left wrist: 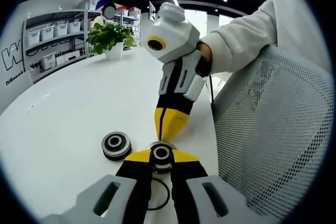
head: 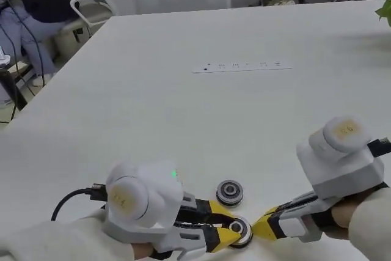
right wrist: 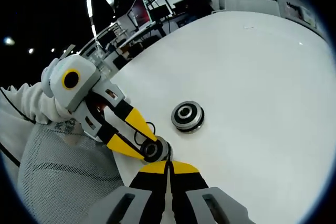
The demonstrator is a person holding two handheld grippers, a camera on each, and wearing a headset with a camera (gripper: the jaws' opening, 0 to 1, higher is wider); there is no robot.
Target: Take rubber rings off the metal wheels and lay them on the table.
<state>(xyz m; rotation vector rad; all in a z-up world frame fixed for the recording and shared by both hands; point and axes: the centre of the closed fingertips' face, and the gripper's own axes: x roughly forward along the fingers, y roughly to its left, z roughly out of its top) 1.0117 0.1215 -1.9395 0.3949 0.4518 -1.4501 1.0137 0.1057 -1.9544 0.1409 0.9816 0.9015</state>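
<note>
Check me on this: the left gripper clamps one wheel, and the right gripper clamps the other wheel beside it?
Only the last part is wrong. The left gripper does clamp one wheel, but the other wheel lies free on the table. The right gripper is shut, its tips at that same clamped wheel, as the right gripper view shows.

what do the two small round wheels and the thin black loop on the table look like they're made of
The loose round wheel: bright glinting hub, so bare metal; dark matte outer band, likely rubber. The clamped wheel in the left gripper: same shiny core, seemingly alike. The thin black loop on the table: matte, no glint, probably rubber.
</note>
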